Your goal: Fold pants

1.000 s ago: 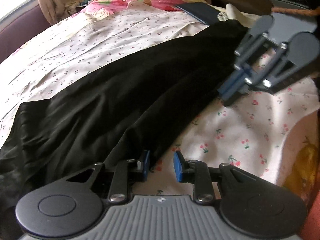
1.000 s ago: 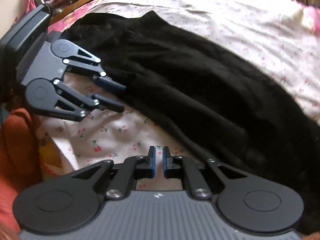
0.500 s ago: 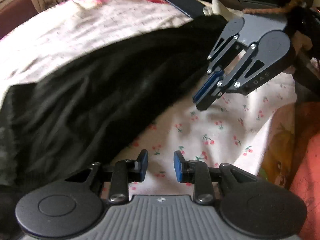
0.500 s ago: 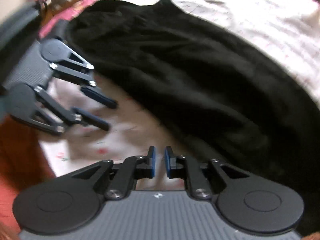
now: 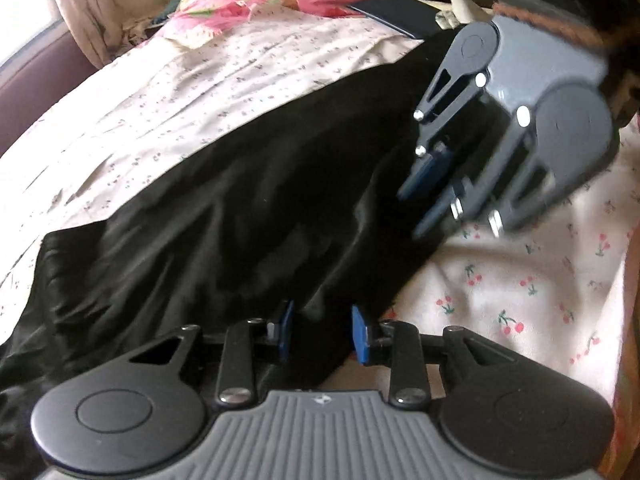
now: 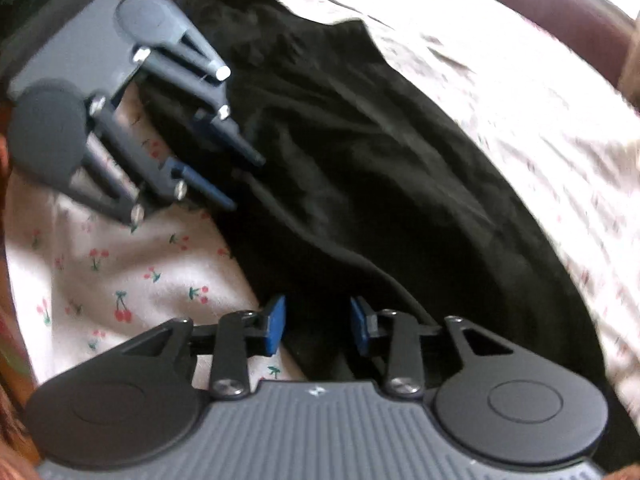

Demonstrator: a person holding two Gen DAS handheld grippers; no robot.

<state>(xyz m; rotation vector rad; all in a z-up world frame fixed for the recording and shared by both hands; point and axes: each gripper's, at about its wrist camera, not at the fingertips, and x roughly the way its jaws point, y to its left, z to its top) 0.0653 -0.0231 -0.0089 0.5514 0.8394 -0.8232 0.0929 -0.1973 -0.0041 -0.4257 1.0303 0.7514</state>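
Note:
Black pants [image 5: 224, 208] lie stretched across a bed sheet with a cherry print [image 5: 520, 280]. My left gripper [image 5: 322, 332] sits at the pants' near edge, jaws apart, with the black hem lying loosely between the blue pads. My right gripper [image 6: 318, 326] hovers over the same near edge further along. Its jaws are opening, black cloth [image 6: 360, 184] lies between them, and the pads do not press on it. Each gripper shows in the other's view: the right gripper [image 5: 412, 214] at the upper right, the left gripper [image 6: 245, 182] at the upper left.
A pink floral pillow [image 5: 248, 4] and a dark blue flat object [image 5: 400, 14] lie at the head of the bed. A beige curtain [image 5: 80, 12] hangs at the far left. Orange cloth [image 5: 632, 320] borders the sheet's near side.
Both grippers have shifted from above the cherry sheet onto the pants' near edge. The right gripper's jaws, nearly together before, now stand wider apart.

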